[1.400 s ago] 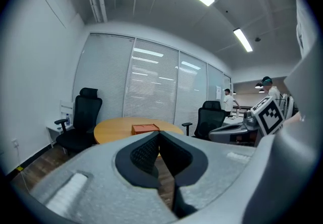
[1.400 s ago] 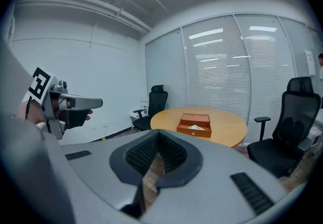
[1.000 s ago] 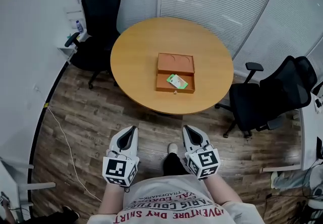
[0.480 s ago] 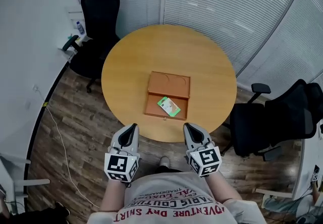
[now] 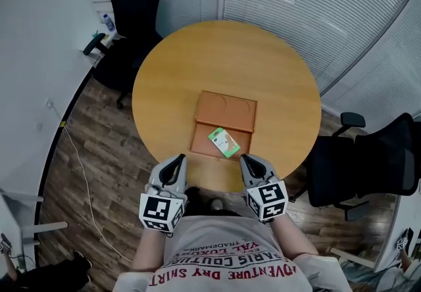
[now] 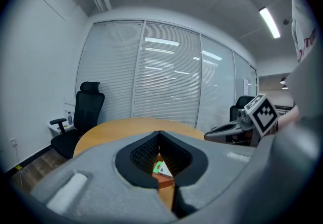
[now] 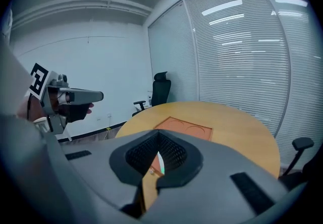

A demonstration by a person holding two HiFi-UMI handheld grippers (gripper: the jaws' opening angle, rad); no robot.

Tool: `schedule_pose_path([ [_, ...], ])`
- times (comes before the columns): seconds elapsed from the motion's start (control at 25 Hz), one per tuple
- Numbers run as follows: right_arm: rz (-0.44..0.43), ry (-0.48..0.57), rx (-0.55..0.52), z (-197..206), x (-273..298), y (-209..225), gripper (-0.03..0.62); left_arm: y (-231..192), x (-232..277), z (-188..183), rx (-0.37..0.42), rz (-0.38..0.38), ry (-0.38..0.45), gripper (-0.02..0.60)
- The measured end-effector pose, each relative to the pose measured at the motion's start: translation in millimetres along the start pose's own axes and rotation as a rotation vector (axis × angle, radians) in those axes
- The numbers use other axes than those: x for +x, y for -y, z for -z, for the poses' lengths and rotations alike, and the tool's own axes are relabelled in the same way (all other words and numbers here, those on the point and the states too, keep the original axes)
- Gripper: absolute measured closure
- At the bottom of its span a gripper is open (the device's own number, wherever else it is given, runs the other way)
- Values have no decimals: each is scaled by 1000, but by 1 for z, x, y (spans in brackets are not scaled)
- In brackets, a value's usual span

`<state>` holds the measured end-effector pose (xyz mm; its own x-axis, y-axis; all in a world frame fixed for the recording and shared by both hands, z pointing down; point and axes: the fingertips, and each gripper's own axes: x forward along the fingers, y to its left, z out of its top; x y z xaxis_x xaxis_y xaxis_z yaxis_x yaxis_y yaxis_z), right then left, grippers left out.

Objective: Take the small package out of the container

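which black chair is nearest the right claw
The chair at the table's right, level with the right claw. The other chair stands across the table, by the white wall.

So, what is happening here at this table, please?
A person stands at the round wooden table with a gripper in each hand. The left gripper and right gripper are both shut and empty, near the table's front edge. The small green package lies in the open orange container, untouched.
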<state>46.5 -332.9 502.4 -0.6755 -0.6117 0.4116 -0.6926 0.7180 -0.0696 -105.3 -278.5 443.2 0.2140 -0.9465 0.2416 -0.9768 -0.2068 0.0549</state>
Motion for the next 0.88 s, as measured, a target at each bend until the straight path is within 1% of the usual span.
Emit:
schedule_pose_path([
  [0.16, -22, -70, -24, 5, 34, -2, 586, -19, 23, 1, -4, 27, -5, 569],
  [0.36, -25, -185, -33, 23, 78, 3, 583, -46, 60, -5, 13, 88, -15, 569],
  [0.44, -48, -239, -25, 36, 96, 5, 538, -57, 77, -6, 16, 112, -26, 569],
  [0.52, -52, -290, -5, 48, 112, 12, 537, -64, 93, -7, 16, 136, -36, 569],
  [0.6, -38, -333, 13, 58, 125, 20, 531, -69, 105, -9, 22, 161, -41, 569],
  [0.68, -25, -380, 4, 68, 138, 26, 471, -74, 115, -8, 31, 177, -49, 569],
  [0.76, -24, -434, -28, 80, 149, 29, 426, -82, 124, -4, 27, 186, -65, 569],
  [0.88, -49, -520, -58, 96, 164, 26, 356, -91, 135, 5, 8, 195, -92, 569],
])
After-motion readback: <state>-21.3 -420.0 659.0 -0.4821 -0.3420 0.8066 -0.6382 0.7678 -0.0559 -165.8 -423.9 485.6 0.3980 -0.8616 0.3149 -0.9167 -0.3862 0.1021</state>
